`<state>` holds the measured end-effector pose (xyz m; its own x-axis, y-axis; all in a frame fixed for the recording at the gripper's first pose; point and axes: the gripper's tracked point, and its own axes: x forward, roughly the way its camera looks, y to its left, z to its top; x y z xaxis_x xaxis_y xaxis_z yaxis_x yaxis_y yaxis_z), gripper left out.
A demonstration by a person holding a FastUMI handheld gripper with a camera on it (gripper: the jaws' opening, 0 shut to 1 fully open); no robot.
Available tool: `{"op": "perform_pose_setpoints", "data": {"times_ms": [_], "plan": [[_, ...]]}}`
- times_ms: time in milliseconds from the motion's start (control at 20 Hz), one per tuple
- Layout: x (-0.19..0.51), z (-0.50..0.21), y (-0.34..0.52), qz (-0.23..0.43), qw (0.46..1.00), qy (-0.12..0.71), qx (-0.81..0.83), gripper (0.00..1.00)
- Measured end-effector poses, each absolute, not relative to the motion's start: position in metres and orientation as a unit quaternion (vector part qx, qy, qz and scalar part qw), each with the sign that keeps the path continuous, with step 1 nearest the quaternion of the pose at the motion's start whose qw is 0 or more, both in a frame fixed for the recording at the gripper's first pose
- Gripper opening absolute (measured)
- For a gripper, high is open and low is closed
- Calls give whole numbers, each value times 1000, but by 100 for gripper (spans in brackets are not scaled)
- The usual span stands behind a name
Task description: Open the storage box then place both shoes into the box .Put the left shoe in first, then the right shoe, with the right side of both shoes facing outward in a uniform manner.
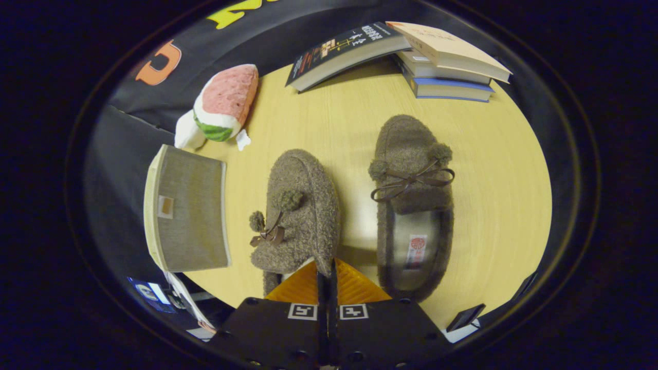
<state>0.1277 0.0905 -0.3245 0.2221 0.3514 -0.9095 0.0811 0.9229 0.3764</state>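
Gripper view: tongs [327, 280], orange ribbed fingers [300, 288] drawn nearly together, pinching heel edge of fuzzy brown slipper with pom-poms [298, 210]; slipper tips onto its side, likely lifted for boxing. Second matching slipper [411, 205] flat on yellow wooden table [334, 118], just right of fingers. Grey fabric storage box [187, 213] left of fingers, lid seemingly up. Beyond: one watermelon plush [223, 103], four books [401, 54]. Two slippers total.

Two shoes, left shoe [297, 216] beside right shoe [413, 205], on table [493, 195]; storage box [186, 210] further left, books [401, 54] beyond.

Bright, even light; soft shadows; edges bend.
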Motion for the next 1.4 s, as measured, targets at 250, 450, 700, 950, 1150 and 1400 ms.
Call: {"op": "perform_pose_setpoints", "data": {"times_ms": [250, 450, 700, 950, 1150, 1400], "plan": [[129, -256, 124, 100, 782, 585, 189, 1], [138, -200, 176, 119, 799, 558, 190, 1], [150, -161, 271, 146, 800, 545, 203, 1], [158, -172, 362, 149, 781, 570, 206, 1], [167, -221, 413, 124, 763, 603, 196, 1], [172, -270, 459, 92, 758, 627, 156, 2]]}}
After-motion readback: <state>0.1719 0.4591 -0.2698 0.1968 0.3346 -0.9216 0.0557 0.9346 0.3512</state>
